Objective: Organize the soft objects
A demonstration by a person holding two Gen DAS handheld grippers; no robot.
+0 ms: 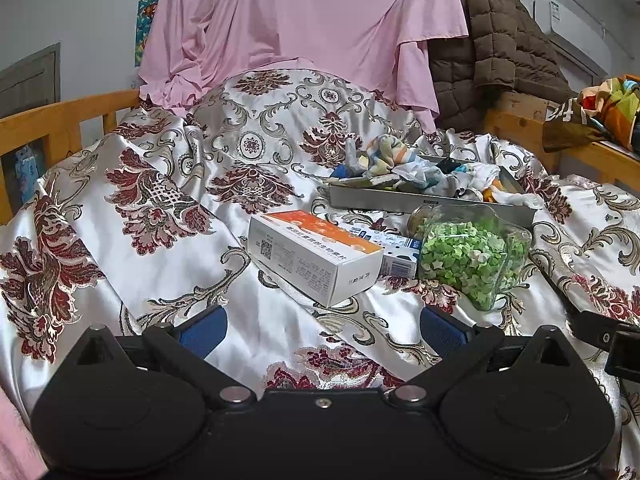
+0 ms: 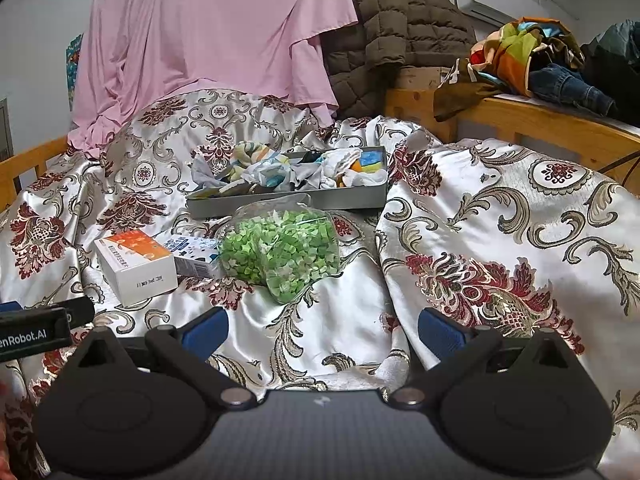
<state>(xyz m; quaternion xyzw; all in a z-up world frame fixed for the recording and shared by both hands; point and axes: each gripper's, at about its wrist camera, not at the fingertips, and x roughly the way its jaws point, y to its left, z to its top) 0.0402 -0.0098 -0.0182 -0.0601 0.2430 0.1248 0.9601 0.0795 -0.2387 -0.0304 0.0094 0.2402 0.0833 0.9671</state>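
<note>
A grey metal tray (image 1: 400,200) (image 2: 280,202) lies on the patterned bedspread, filled with several crumpled soft items: socks and cloths (image 1: 404,160) (image 2: 288,172). My left gripper (image 1: 323,330) is open and empty, low over the bedspread in front of a white and orange box (image 1: 312,256). My right gripper (image 2: 323,330) is open and empty, in front of a clear container of green paper stars (image 2: 280,252) (image 1: 476,256). Both grippers are well short of the tray.
A small blue and white box (image 2: 192,258) (image 1: 396,254) lies between the orange box (image 2: 136,266) and the stars. A pink sheet (image 1: 288,28), a brown quilted jacket (image 2: 396,20) and wooden bed rails (image 2: 520,120) stand behind. Clothes (image 2: 532,52) are piled on the right rail.
</note>
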